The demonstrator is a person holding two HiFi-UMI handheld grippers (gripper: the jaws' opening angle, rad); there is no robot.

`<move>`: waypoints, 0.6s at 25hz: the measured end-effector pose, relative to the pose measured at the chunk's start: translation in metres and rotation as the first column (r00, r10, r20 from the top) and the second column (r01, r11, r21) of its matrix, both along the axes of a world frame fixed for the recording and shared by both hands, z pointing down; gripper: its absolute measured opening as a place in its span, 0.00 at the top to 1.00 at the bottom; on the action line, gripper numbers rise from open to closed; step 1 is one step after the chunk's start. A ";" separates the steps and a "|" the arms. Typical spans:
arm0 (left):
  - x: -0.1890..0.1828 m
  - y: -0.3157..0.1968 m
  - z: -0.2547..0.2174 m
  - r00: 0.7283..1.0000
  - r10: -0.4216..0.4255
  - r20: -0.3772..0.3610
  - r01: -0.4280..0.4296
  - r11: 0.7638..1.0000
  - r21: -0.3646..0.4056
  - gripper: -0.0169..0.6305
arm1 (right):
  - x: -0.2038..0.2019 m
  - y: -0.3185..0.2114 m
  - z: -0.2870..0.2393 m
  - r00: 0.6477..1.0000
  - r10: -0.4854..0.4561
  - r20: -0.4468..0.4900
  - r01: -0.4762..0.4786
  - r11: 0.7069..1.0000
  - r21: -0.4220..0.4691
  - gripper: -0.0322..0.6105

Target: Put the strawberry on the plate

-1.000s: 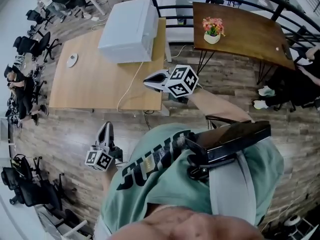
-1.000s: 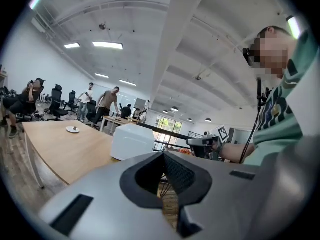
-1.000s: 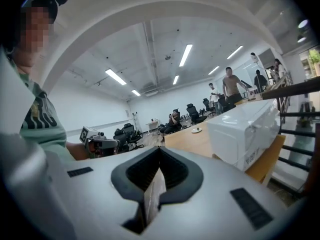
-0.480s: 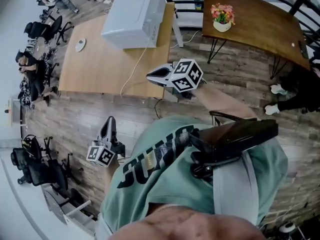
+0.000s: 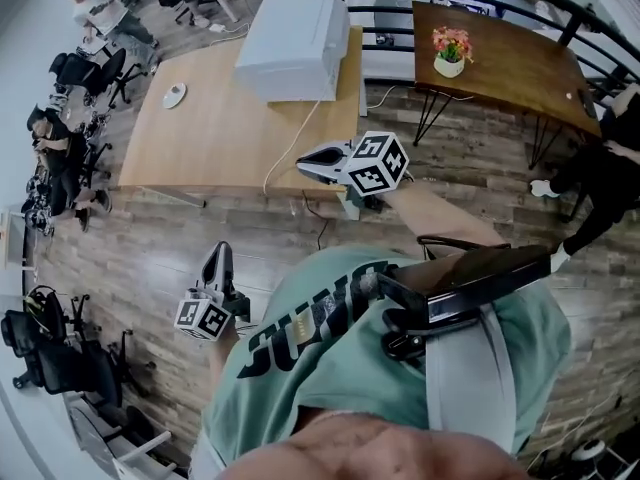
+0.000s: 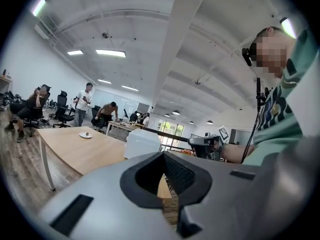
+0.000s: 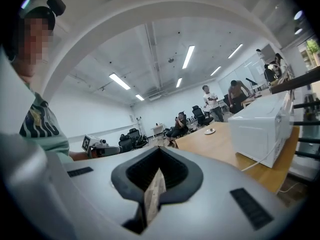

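A small white plate (image 5: pixel 174 94) lies on the far left part of a light wooden table (image 5: pixel 220 148); the same plate (image 6: pixel 85 134) shows in the left gripper view with a small dark thing on it, too small to name. No strawberry can be made out elsewhere. My left gripper (image 5: pixel 218 253) hangs low over the floor, shut and empty. My right gripper (image 5: pixel 302 158) is held higher, near the table's near edge, jaws together with nothing between them. Both are far from the plate (image 7: pixel 209 131).
A white box-shaped appliance (image 5: pixel 298 43) with a cable stands on the table's right end. A dark wooden table (image 5: pixel 510 58) with a flower pot (image 5: pixel 451 50) is at the back right, with a black railing behind it. Several people and office chairs (image 5: pixel 60 158) are at the left.
The table with the plate and the white appliance has shifted right and a little nearer in the head view. Both grippers keep about the same place and stay shut.
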State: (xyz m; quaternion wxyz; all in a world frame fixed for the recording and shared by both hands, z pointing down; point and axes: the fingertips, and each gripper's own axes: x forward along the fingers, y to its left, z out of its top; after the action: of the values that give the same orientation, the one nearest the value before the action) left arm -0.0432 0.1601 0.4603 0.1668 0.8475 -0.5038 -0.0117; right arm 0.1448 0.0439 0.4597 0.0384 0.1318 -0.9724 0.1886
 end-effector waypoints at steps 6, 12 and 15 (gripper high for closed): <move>-0.061 0.014 0.004 0.999 0.034 -0.034 -0.033 0.999 0.032 0.97 | -0.060 0.015 -0.016 0.999 0.027 -0.025 -0.026 0.999 0.026 0.94; -0.073 0.008 0.001 0.998 0.036 -0.059 -0.033 0.998 0.057 0.97 | -0.072 0.019 -0.036 0.999 0.011 -0.036 -0.008 0.998 0.066 0.94; -0.061 0.001 -0.006 0.997 0.005 -0.080 0.001 0.997 0.079 0.97 | -0.057 0.011 -0.045 0.999 -0.011 -0.040 0.014 0.996 0.088 0.94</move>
State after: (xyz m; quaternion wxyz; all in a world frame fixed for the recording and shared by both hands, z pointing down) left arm -0.1044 0.1610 0.4539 0.1530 0.8528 -0.4950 -0.0655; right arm 0.0875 0.0553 0.4144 0.0527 0.1309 -0.9797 0.1424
